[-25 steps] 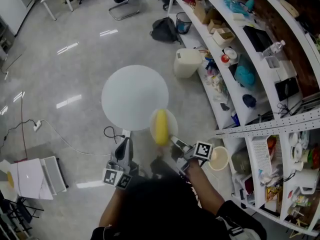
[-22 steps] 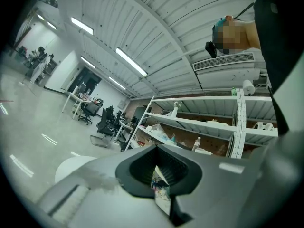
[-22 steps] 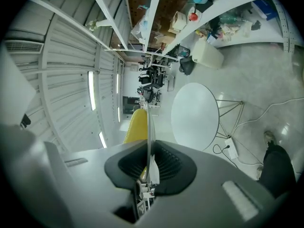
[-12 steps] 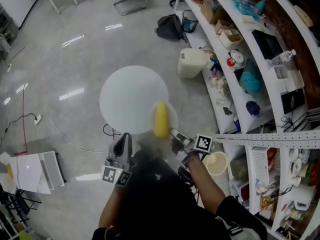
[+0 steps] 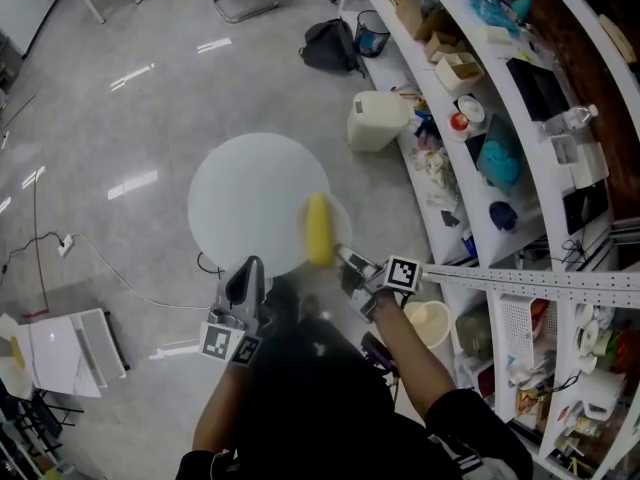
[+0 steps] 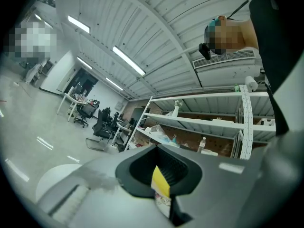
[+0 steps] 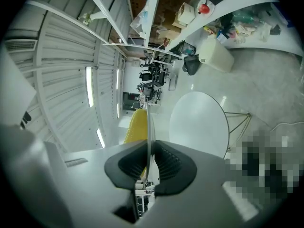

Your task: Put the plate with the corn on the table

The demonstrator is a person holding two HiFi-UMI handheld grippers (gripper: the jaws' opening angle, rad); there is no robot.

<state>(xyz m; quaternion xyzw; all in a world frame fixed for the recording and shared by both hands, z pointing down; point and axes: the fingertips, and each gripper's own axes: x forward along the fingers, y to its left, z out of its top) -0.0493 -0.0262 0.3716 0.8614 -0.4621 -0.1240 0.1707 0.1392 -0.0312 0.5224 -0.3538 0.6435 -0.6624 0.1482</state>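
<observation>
A yellow corn cob (image 5: pixel 318 230) lies on a small pale plate (image 5: pixel 339 222). My right gripper (image 5: pixel 350 262) is shut on the plate's near rim and holds it level in the air over the right edge of the round white table (image 5: pixel 245 198). In the right gripper view the plate (image 7: pixel 148 122) shows edge-on between the pads of the right gripper (image 7: pixel 148 163), with the corn (image 7: pixel 137 127) to its left and the table (image 7: pixel 199 120) beyond. My left gripper (image 5: pixel 245 286) hangs below the table's near edge; in its own view the left gripper (image 6: pixel 159 172) has its jaws together with nothing in them.
Curved white shelving (image 5: pixel 520 138) crowded with items runs down the right side. A cream bin (image 5: pixel 375 120) and a black bag (image 5: pixel 330 46) sit on the floor by it. A cream bowl (image 5: pixel 428 320) is near my right arm. A cable (image 5: pixel 120 273) and a white box (image 5: pixel 65 348) lie at left.
The plate with the corn has drifted a little up and left, so it overlaps the table's right edge more. The left gripper has hardly moved.
</observation>
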